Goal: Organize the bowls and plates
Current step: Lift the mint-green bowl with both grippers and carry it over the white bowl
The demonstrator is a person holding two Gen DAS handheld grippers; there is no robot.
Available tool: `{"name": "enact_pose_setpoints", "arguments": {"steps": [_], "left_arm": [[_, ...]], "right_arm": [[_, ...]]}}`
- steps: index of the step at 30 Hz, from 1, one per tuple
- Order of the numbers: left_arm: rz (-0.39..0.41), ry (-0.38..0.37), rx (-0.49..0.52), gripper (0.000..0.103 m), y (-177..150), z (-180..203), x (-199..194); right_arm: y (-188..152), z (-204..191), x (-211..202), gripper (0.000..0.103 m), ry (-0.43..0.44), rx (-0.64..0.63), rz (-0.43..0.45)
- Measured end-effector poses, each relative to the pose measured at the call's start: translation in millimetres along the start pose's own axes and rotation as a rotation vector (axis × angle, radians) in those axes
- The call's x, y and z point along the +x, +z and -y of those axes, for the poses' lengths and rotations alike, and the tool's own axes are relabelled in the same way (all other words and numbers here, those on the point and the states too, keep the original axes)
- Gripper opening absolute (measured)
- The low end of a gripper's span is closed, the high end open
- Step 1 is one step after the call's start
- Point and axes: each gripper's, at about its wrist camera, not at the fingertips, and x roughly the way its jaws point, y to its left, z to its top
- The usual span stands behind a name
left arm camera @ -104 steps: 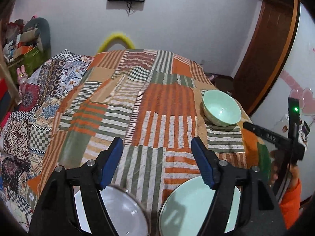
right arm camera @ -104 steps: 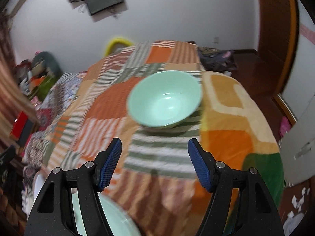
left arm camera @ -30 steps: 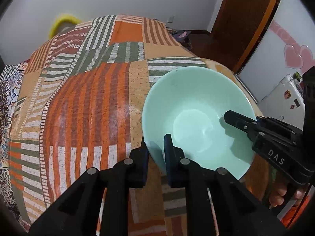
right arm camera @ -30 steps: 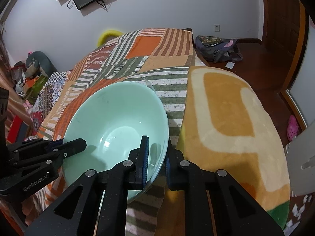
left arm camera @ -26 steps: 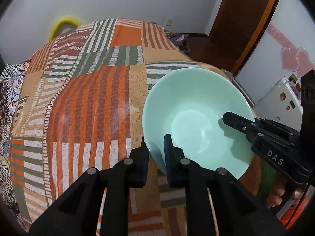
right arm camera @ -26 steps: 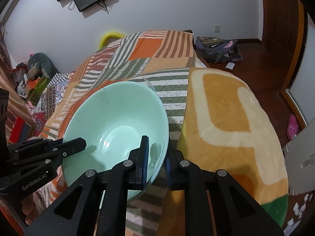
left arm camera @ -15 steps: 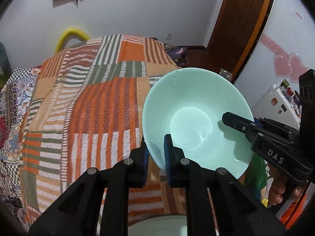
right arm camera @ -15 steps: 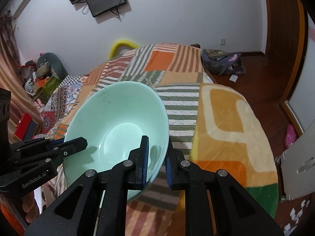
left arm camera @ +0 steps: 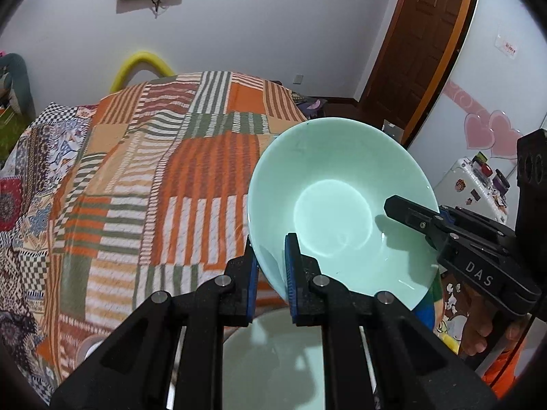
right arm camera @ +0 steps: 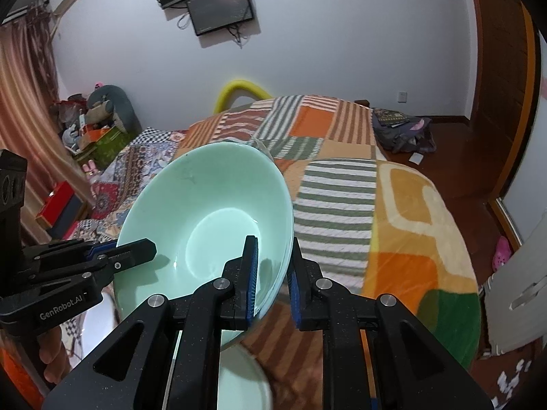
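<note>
A mint-green bowl (left arm camera: 338, 205) is held in the air above the patchwork blanket, gripped on opposite rims by both grippers. My left gripper (left arm camera: 270, 273) is shut on its near-left rim. My right gripper (right arm camera: 271, 273) is shut on its right rim; the bowl (right arm camera: 205, 218) fills that view's centre. The right gripper also shows in the left wrist view (left arm camera: 427, 225), and the left gripper in the right wrist view (right arm camera: 130, 249). Below the bowl lies a mint-green plate (left arm camera: 273, 358), also seen in the right wrist view (right arm camera: 242, 379). A clear glass plate (right arm camera: 95, 328) lies to its left.
The bed is covered by an orange, green and white striped patchwork blanket (left arm camera: 154, 177). A wooden door (left arm camera: 417, 44) and a small white fridge (left arm camera: 475, 184) stand to the right. Clutter and boxes (right arm camera: 85, 130) sit by the left wall.
Both grippers closed on the bowl's rims and lifted it off the blanket, bringing it back toward me until it hangs above the green plate.
</note>
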Motion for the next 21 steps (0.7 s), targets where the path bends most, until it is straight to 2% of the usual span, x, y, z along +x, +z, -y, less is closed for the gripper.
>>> {"name": "enact_pose_setpoints", "arguments": {"steps": [11,21], "left_arm": [[0.029,0.031,-0.040,0.014,-43,-33,-55],[0.042,0.068,-0.133,0.014,-82,-78,-91]], "right_arm": [[-22,-45,-4,0.017,0.078,-0.015,-0.014],[-41,-92,5,0.017,0.154,-0.088,-0.060]]}}
